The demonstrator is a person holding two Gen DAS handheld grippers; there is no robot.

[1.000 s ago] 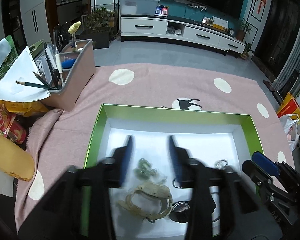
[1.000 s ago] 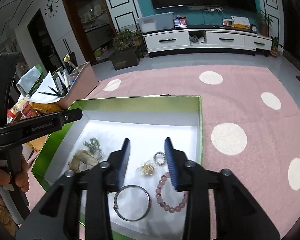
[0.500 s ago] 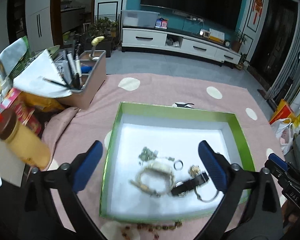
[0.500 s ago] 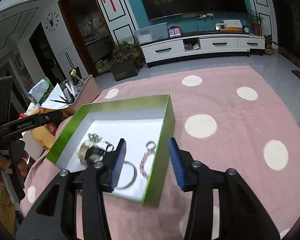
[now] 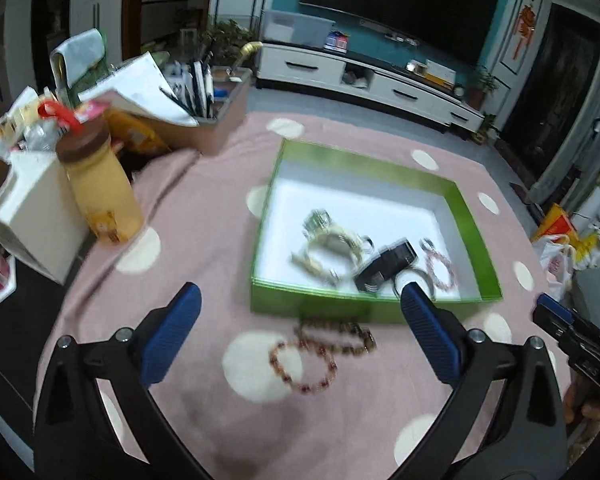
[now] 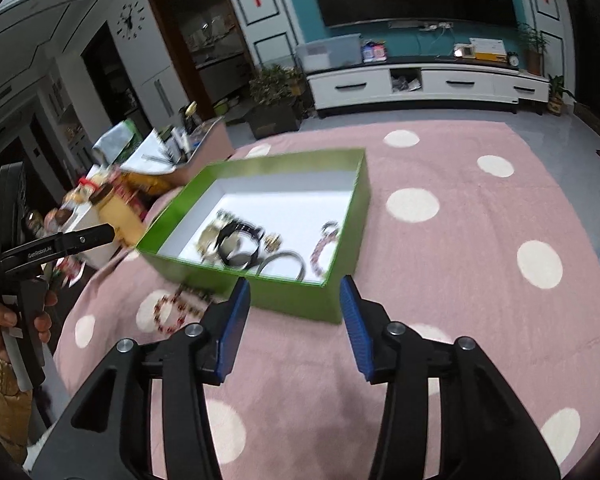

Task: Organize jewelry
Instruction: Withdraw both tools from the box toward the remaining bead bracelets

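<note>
Left gripper has its jaws spread wide with nothing between them, hovering over the pink dotted tablecloth. Right gripper is partly apart, also empty, short of the near wall of the green box.

Beaded necklace lies loose on the cloth just outside the box's near wall, between the left jaws in that view; dark reddish beads in a couple of loops, blurred. It is probably light, limp and strung, so it likely drapes and slides; pinch across a bunched stretch of strand, not a single bead.

Inside the box: black watch, thin metal bangle, pink bead bracelet, pale bracelets, small bits too blurred to name. The bangle looks stiff and slick, so grip it across the rim. The watch seems heavier; take it by the strap.

Yellow bottle and desk organizer sit well apart at left.
</note>
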